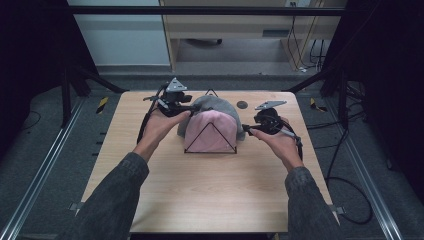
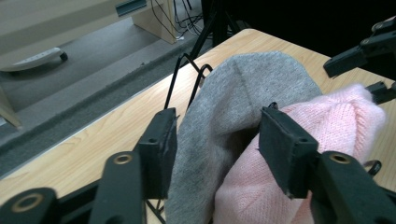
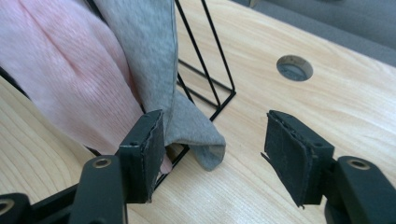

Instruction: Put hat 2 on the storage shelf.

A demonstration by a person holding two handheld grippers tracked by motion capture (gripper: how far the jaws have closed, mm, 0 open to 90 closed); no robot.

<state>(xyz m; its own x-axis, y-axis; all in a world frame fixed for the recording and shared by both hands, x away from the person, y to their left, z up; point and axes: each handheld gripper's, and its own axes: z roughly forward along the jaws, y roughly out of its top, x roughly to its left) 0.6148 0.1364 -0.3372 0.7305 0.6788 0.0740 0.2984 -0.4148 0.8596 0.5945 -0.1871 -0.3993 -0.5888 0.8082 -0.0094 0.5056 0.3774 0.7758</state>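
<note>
Two knitted hats hang over a black wire stand in the middle of the wooden table, the pink hat in front and the grey hat behind it. At the left, the left gripper sits against the stand's left side with its jaws parted, and the left gripper view shows the grey hat and part of the pink hat lying between them without being pinched. At the right, the right gripper is just beside the stand, jaws apart; in the right gripper view the grey hat's loose hem hangs against its left pad with a clear gap to the other pad.
</note>
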